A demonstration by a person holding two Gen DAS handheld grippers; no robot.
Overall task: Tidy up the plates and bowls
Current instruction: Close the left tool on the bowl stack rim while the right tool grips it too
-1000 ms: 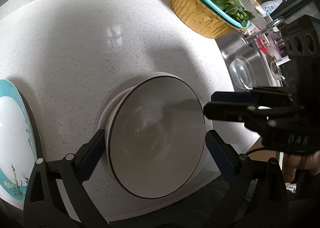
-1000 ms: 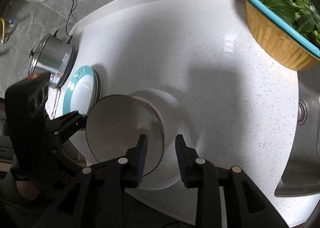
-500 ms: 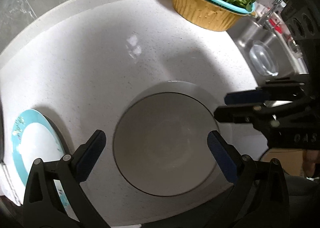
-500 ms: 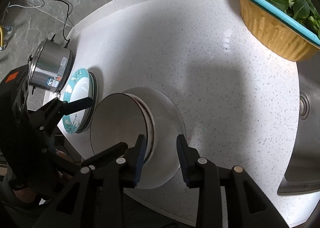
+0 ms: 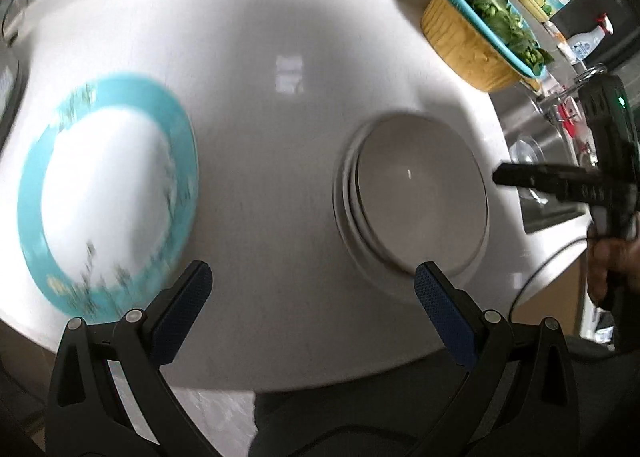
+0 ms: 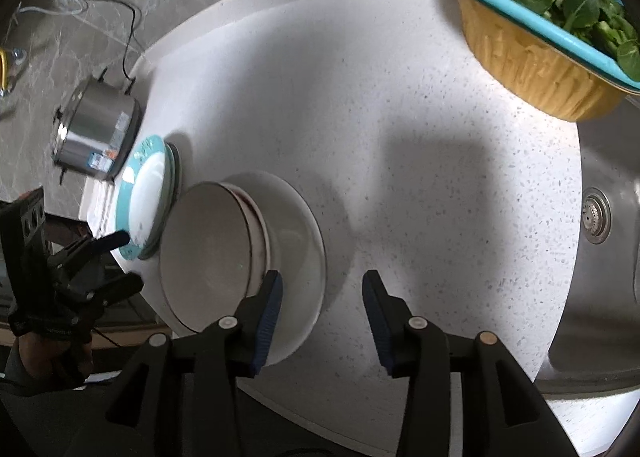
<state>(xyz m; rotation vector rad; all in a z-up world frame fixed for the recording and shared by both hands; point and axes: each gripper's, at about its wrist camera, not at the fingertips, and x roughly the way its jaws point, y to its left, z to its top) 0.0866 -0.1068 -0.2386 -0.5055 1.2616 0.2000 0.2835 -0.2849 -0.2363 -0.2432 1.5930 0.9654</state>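
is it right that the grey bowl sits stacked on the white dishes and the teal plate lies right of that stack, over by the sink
Not quite. The grey bowl does sit stacked on the white dishes, but the teal plate lies left of that stack, by the steel pot; the sink is on the far right. The right wrist view shows it.

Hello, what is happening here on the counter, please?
A person with a gripper in each hand is sorting dishes. The stacked bowls sit on a white plate, and neither gripper holds anything. The right gripper is opening beside them. The left gripper hangs open between the bowls and the teal plate.
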